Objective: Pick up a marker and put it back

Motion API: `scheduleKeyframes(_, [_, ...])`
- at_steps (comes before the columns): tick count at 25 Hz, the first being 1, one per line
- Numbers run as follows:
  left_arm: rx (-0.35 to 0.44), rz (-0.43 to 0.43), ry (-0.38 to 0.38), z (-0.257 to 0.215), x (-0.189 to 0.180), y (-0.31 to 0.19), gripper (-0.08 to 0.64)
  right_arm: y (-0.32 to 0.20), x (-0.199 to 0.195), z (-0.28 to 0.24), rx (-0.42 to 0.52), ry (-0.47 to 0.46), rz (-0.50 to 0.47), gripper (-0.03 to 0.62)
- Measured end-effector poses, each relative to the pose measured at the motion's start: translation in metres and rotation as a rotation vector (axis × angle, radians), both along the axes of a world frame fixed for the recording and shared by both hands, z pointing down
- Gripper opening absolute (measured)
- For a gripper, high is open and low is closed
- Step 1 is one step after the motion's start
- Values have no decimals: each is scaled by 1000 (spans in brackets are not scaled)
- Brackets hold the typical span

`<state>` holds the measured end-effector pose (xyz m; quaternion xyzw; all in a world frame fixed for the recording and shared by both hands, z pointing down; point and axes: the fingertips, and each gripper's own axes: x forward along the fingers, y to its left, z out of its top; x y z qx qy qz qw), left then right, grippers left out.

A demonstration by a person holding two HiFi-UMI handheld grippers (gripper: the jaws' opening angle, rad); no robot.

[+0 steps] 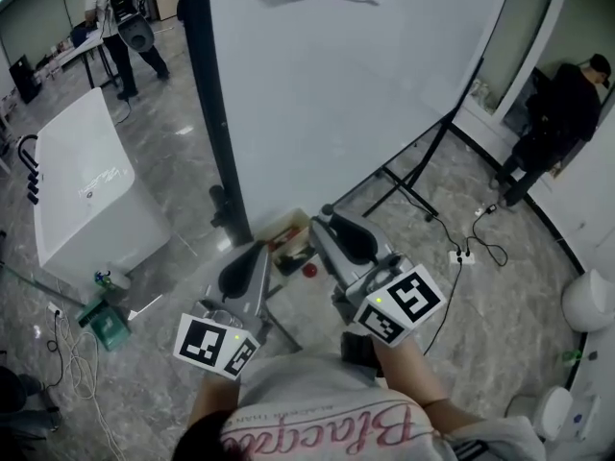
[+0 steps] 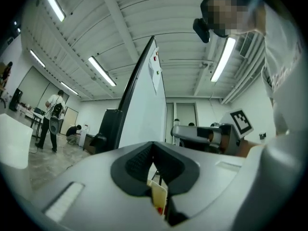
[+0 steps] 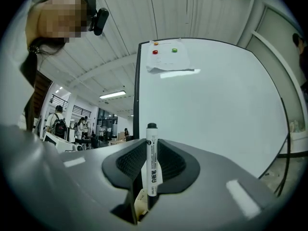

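A white whiteboard marker (image 3: 151, 160) with a black cap stands upright between the pads of my right gripper (image 3: 150, 150), which is shut on its barrel; the cap pokes out above the jaws. In the head view the right gripper (image 1: 332, 224) is held in front of the whiteboard (image 1: 365, 84), just above a small pen tray (image 1: 286, 241) at the board's foot. My left gripper (image 1: 253, 255) hangs to the left of that tray with its jaws together and nothing between them. In the left gripper view (image 2: 154, 160) the tray shows only through the slit below the pads.
The whiteboard's black stand legs (image 1: 408, 185) spread over the grey floor, with a cable and power strip (image 1: 466, 251) to the right. A white table (image 1: 86, 190) stands at left. A person (image 1: 125, 17) stands far back, another person (image 1: 557, 123) at right.
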<state>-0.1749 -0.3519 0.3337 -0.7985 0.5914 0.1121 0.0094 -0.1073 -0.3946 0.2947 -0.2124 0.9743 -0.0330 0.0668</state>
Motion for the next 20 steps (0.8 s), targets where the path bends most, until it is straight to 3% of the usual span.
scheduleKeyframes(6, [-16, 21, -47, 2, 1, -2, -1, -6, -7, 13, -13, 17, 12, 72])
scheduleKeyframes(10, [-30, 5, -77, 7, -1, -1, 0, -17, -15, 40, -76, 52, 30, 72])
scheduleKeyframes(14, [-43, -4, -55, 11, -5, 0, -2, -27, -28, 84, -163, 122, 40, 72])
scheduleKeyframes(20, [-52, -35, -24, 14, -14, 3, -2, -38, -33, 126, -213, 234, 64, 72])
